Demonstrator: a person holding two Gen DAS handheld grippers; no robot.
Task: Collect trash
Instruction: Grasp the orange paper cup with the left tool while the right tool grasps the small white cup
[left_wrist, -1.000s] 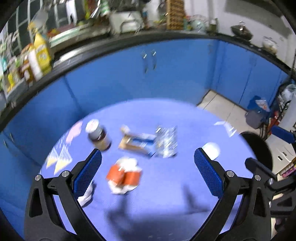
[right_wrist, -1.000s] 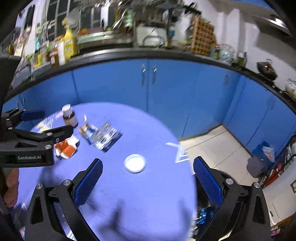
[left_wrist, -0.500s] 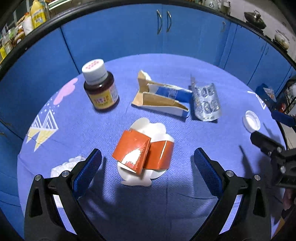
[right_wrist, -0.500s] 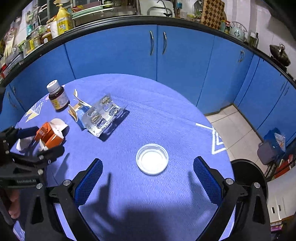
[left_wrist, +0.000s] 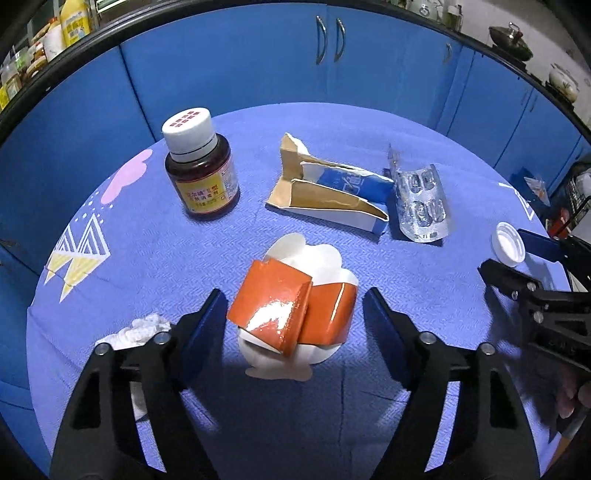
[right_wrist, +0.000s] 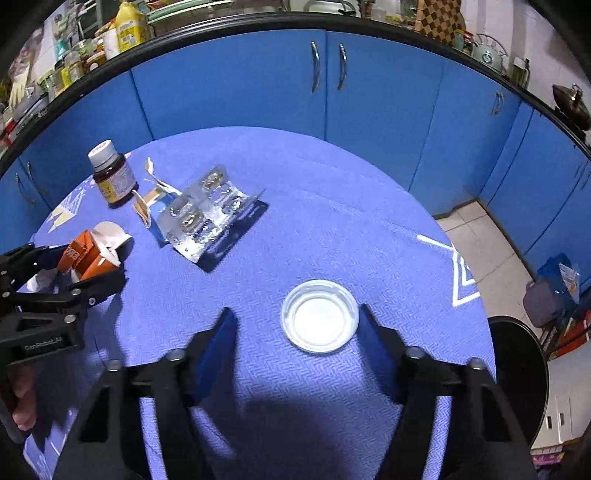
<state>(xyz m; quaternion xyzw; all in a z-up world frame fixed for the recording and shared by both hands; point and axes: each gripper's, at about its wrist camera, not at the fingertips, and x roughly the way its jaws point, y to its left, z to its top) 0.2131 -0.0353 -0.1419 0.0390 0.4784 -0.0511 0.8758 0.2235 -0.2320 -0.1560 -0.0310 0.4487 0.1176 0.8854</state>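
Nothing is yet collected — the left gripper (left_wrist: 295, 314), jaws just closing, brackets the crumpled orange-and-white carton (left_wrist: 295, 314) ungripped, the right gripper (right_wrist: 295, 325) likewise around the round white plastic lid (right_wrist: 320, 320) — bottle, torn box and blister pack remain.

left tongs (left_wrist: 295, 325), right tongs (right_wrist: 295, 332) — both angled down, just closing
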